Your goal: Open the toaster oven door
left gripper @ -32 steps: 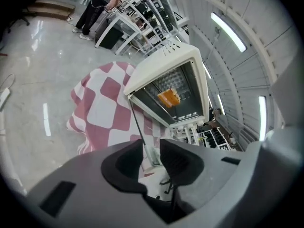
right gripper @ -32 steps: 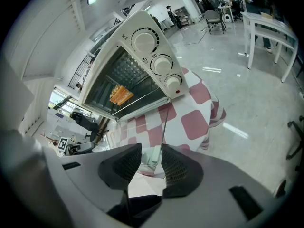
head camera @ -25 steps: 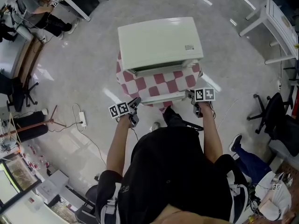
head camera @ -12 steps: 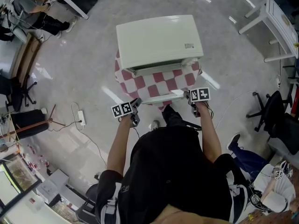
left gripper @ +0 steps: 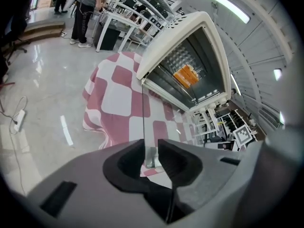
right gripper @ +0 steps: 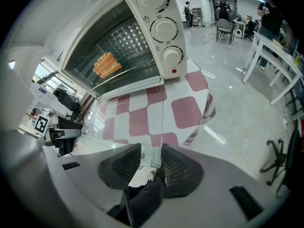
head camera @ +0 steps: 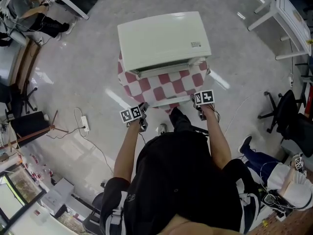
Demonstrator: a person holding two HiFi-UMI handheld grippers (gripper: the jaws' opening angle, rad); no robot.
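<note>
A cream toaster oven (head camera: 164, 40) stands on a table draped in a red-and-white checked cloth (head camera: 146, 87). Its glass door (head camera: 168, 101) hangs open, lying about level toward me. My left gripper (head camera: 142, 115) grips the left end of the door's front edge, and my right gripper (head camera: 199, 106) grips the right end. In the left gripper view the clear edge (left gripper: 143, 127) runs into the jaws (left gripper: 151, 159). In the right gripper view the glass door (right gripper: 142, 127) ends between the pads (right gripper: 152, 161). An orange piece of food (right gripper: 107, 64) lies on the rack inside. Three knobs (right gripper: 165, 30) show.
A power strip with a cable (head camera: 86, 124) lies on the floor at my left. Office chairs (head camera: 286, 116) stand at the right, white tables (head camera: 288, 18) at the far right and top left. My legs and shoes (head camera: 178, 120) are just below the door.
Hardly anything: both grippers stay on the door's front edge and the door stays down. The head view has shifted a little, and the marker cubes sit slightly closer together.
</note>
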